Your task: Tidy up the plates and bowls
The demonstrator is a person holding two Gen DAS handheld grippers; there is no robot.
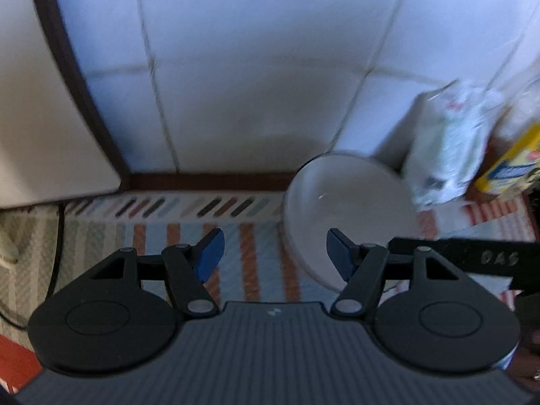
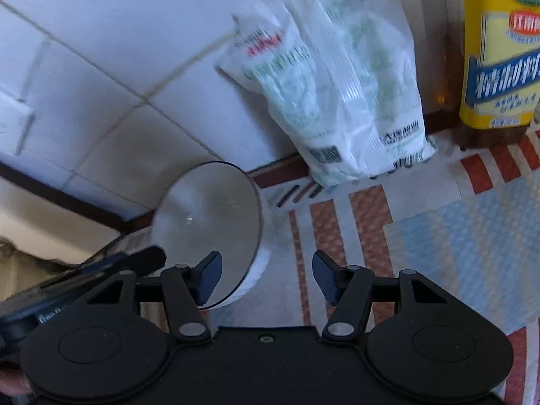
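A white bowl [image 1: 347, 209] sits on the striped cloth near the tiled wall; it also shows in the right wrist view [image 2: 209, 222]. My left gripper [image 1: 273, 253] is open and empty, its right finger [image 1: 341, 253] in front of the bowl's near rim and its left finger over the cloth. My right gripper [image 2: 266, 276] is open and empty, its left finger [image 2: 209, 276] in front of the bowl's near right edge. No plates are in view.
A white plastic bag [image 2: 337, 94] leans on the tiled wall to the right of the bowl. A yellow-labelled bottle [image 2: 499, 54] stands further right. A pale appliance or box [image 1: 40, 101] stands at the left. The other gripper [image 1: 472, 256] shows at right.
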